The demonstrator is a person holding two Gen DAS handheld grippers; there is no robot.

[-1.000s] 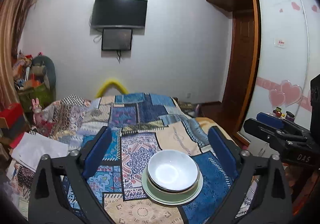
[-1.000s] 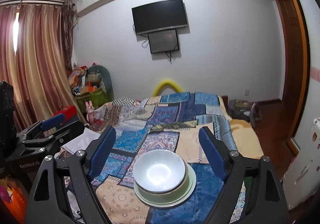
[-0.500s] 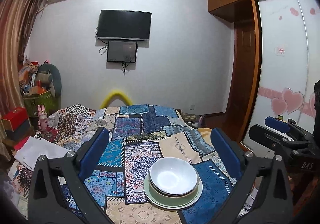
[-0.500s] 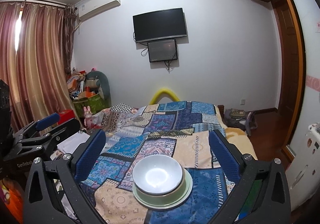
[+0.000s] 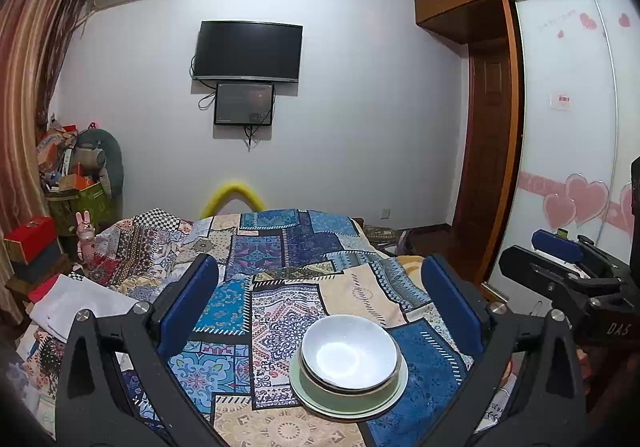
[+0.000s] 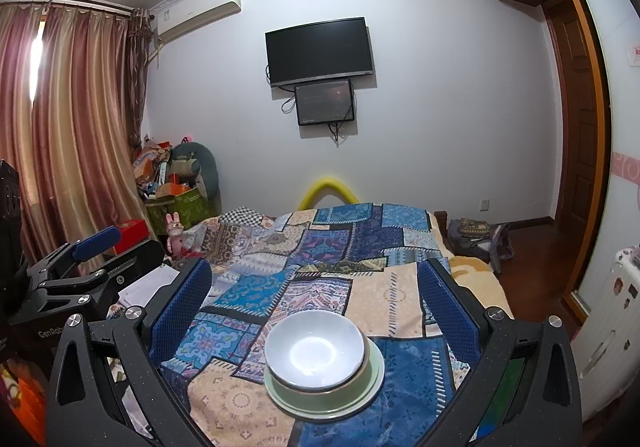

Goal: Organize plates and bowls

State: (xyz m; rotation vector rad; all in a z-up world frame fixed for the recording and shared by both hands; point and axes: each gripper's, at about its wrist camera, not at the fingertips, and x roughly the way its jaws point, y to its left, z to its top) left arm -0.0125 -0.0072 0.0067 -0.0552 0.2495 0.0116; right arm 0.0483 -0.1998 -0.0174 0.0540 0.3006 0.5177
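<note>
A white bowl (image 5: 349, 351) sits nested in a green bowl on a pale green plate (image 5: 320, 405), one stack on the patchwork bedspread (image 5: 280, 247). The same bowl (image 6: 315, 351) and plate (image 6: 376, 381) show in the right wrist view. My left gripper (image 5: 320, 283) is open and empty, held above and behind the stack. My right gripper (image 6: 314, 279) is open and empty, also above and behind the stack. Each gripper shows at the edge of the other's view, the right one (image 5: 560, 267) and the left one (image 6: 80, 267).
The bed fills the middle of the room. A cluttered pile of boxes and bags (image 6: 176, 183) stands at the far left by the curtain (image 6: 72, 127). A wardrobe with sliding doors (image 5: 568, 151) and a wooden door (image 5: 488, 151) are on the right. A TV (image 5: 248, 51) hangs on the far wall.
Both grippers have risen and tilted up a little, so more wall and ceiling shows and the stack sits lower in view. The stack has not moved.
</note>
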